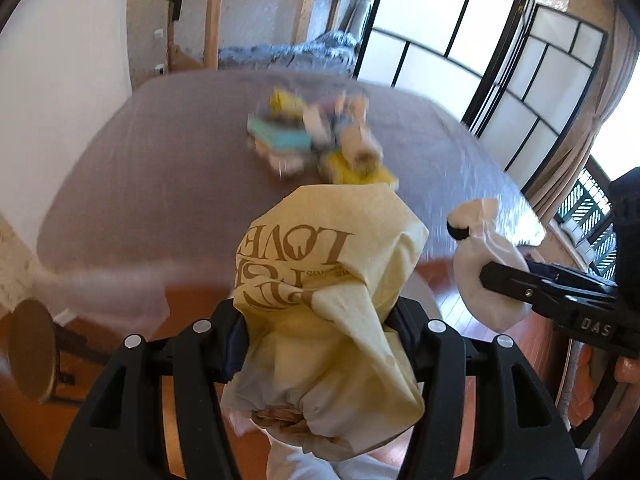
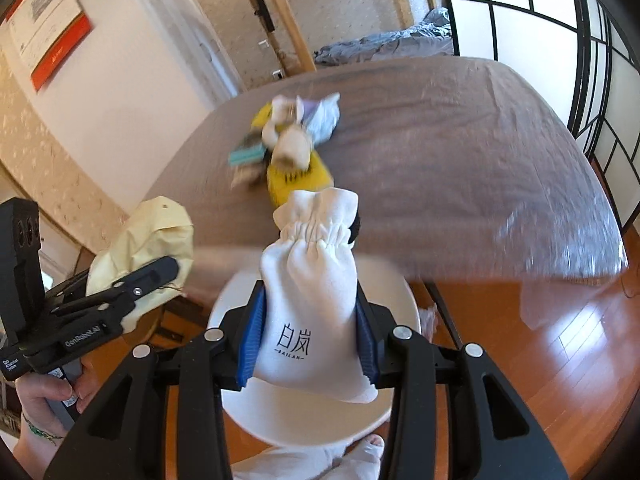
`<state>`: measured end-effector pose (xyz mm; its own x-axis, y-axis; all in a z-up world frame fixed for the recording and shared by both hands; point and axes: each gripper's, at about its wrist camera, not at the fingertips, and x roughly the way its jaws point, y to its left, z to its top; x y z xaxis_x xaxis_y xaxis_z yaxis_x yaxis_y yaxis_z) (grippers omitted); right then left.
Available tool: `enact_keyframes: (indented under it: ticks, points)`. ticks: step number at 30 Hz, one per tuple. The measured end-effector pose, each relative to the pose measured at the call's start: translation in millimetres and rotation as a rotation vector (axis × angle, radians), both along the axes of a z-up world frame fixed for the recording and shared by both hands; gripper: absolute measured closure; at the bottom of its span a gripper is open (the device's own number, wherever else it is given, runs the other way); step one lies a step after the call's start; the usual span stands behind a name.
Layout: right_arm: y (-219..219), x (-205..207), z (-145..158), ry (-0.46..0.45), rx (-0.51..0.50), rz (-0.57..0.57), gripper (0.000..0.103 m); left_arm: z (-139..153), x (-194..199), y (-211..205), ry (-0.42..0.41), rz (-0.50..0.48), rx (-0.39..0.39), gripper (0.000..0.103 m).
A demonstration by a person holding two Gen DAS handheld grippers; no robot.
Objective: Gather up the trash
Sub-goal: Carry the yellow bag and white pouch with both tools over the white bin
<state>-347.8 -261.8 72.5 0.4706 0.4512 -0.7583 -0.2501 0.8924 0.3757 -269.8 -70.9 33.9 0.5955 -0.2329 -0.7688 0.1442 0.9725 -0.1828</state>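
Right now both grippers carry something. The left gripper [image 1: 320,336] has its jaws clamped on a crumpled pale-yellow paper bag with brown lettering [image 1: 328,280], and the right gripper [image 2: 308,320] is closed on a white drawstring fabric pouch with black characters [image 2: 310,304]. Both hang over the wooden floor at the near edge of the grey-covered bed [image 2: 460,152], where a blurred heap of mixed trash, yellow, teal and white wrappers [image 2: 288,140], lies well apart from either gripper. The yellow bag is pinched only through loose folds, so a quick swing could slip it free. The pouch looks more secure.
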Motion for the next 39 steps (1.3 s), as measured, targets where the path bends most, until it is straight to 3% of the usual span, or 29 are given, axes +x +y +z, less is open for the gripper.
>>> enact_keyframes:
  ticks: [9, 17, 39]
  points:
    - [6, -28, -29, 0.054, -0.017, -0.016, 0.063, -42, -14, -4, 0.078, 0.044, 0.046, 0.045]
    - [22, -23, -45, 0.077, -0.049, -0.035, 0.063, -65, -17, 4, 0.109, 0.043, 0.075, 0.045]
    - [42, 4, -71, 0.130, -0.081, -0.087, 0.063, -91, -2, 2, 0.135, -0.035, 0.115, 0.045]
